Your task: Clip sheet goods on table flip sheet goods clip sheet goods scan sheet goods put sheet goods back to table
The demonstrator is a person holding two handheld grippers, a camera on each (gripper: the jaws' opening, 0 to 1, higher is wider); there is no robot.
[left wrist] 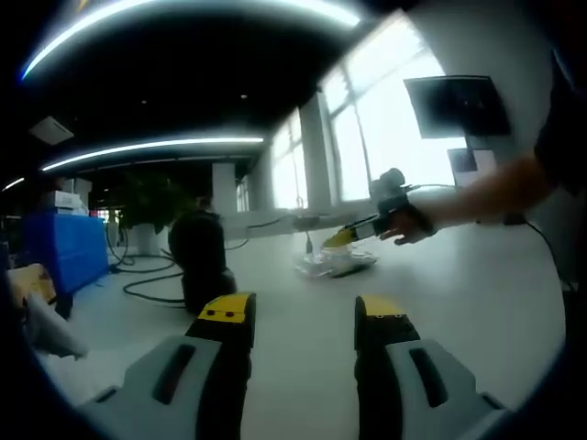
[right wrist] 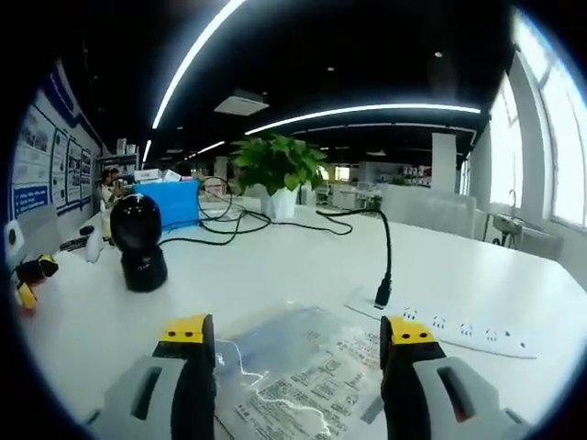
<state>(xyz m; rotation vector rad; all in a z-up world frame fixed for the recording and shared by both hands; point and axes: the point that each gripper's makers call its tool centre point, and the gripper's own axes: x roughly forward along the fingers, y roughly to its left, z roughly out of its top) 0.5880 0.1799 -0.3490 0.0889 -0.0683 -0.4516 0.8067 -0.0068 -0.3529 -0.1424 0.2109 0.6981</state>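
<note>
In the left gripper view, the left gripper point(left wrist: 303, 321) hangs with jaws spread and empty over the white table point(left wrist: 477, 302), well short of the sheet goods point(left wrist: 335, 263), which lie flat beyond it; the right gripper point(left wrist: 353, 235) reaches down to that packet. In the right gripper view, the right gripper point(right wrist: 298, 344) has its jaws spread either side of the sheet goods point(right wrist: 293, 376), a clear printed bag lying just before the power strip point(right wrist: 449, 328). To clip well, I would slide one jaw under the bag's near edge before closing.

Dim room; window glare point(left wrist: 404, 128), fisheye edges perhaps blurred.
</note>
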